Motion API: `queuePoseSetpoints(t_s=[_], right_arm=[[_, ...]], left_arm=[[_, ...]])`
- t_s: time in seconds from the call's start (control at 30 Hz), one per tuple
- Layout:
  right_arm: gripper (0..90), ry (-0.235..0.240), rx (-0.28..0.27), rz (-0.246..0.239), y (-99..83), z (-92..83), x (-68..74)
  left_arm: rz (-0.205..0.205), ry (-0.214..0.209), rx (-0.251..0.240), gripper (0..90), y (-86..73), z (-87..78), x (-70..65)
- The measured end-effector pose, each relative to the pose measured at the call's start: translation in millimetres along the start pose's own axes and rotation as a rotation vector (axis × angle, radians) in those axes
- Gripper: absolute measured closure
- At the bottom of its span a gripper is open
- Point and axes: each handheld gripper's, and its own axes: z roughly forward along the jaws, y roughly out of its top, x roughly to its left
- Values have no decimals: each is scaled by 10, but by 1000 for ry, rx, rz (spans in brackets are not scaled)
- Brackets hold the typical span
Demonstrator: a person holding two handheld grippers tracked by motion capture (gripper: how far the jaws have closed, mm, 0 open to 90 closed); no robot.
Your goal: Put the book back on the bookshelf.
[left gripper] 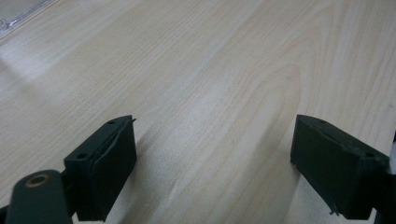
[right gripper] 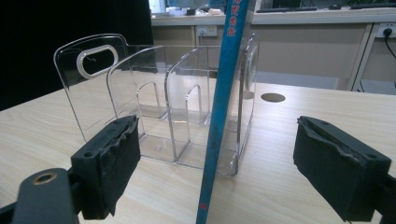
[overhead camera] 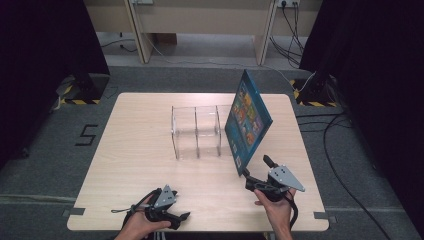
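I note the table (overhead camera: 150, 150) is pale wood-grain laminate, smooth with a soft sheen. The file rack (right gripper: 154, 116) is clear, glossy plastic. The book (overhead camera: 247, 120) has a glossy printed cover. I see matt black, rough-edged pads (right gripper: 116, 158) on the jaws.

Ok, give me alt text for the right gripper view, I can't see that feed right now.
A thin blue book stands edge-on, slightly tilted, between the right gripper's open black jaws, which do not touch it. Just behind it a clear acrylic file rack with several dividers sits on the light wooden table.
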Motion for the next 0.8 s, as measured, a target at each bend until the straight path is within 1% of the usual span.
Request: queuePoseSetpoints(t_s=[0.13, 0.2, 0.4, 0.53, 0.57, 0.63, 0.67, 0.7, 0.8], right_arm=[[156, 3, 7, -1, -12, -25, -1], [156, 18, 16, 3, -22, -48, 5], [157, 34, 30, -4, -41, -82, 21], [160, 52, 34, 12, -51, -115, 30], [159, 60, 43, 16, -58, -133, 36], [159, 63, 44, 10, -62, -139, 37], [160, 69, 57, 10, -68, -159, 49], [161, 74, 54, 7, -73, -162, 50], [161, 77, 64, 12, -77, -187, 56]], left_arm=[[0, 1, -2, 132, -1, 1, -1], [1, 1, -2, 132, -1, 1, 0], [1, 0, -3, 132, -2, 1, 0], [1, 0, -3, 131, -2, 1, 0], [1, 0, -3, 131, -3, 2, 0], [2, 0, -3, 131, -2, 1, 0], [1, 0, -3, 131, -3, 2, 0], [2, -1, -3, 131, -3, 1, 0], [3, -1, -3, 131, -3, 1, -2]])
